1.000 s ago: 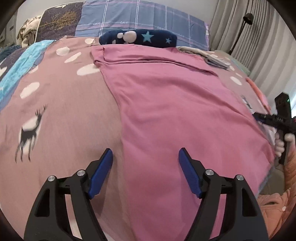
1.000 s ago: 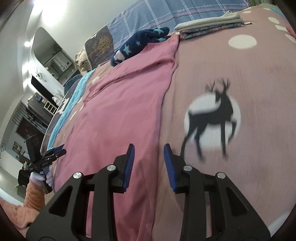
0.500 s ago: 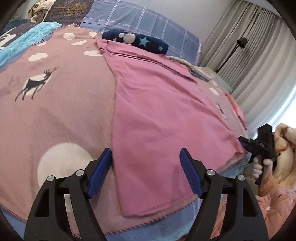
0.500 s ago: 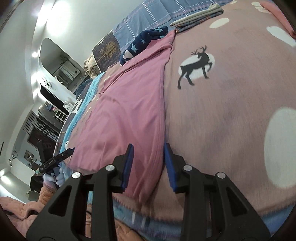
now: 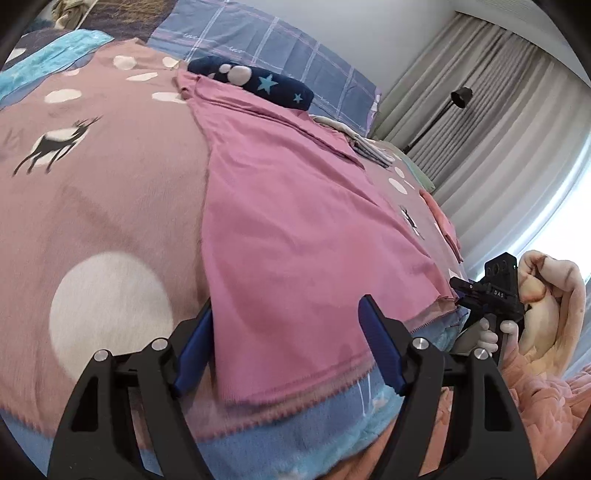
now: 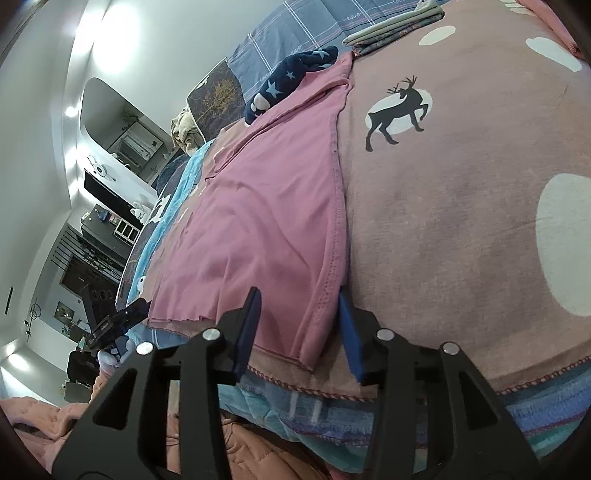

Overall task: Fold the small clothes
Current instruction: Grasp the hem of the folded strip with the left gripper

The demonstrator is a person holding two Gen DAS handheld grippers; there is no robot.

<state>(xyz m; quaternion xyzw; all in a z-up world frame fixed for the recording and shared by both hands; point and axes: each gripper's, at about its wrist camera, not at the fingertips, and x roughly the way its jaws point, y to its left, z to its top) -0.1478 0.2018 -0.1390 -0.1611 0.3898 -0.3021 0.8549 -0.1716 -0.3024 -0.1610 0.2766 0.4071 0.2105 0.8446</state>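
Across the bed (image 5: 92,221), both grippers have drawn back to the pink garment's (image 5: 295,229) near hem; left gripper (image 5: 288,350) released, right gripper (image 6: 297,328) jaws just widened around the corner, ready for pinching.

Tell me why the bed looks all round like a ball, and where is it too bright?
Both wrist views: the fisheye lens bulges the blanket and darkens the corners. Left wrist view: the window by the curtains glares white. Right wrist view: ceiling lights glare; the pink shirt stays sharp.
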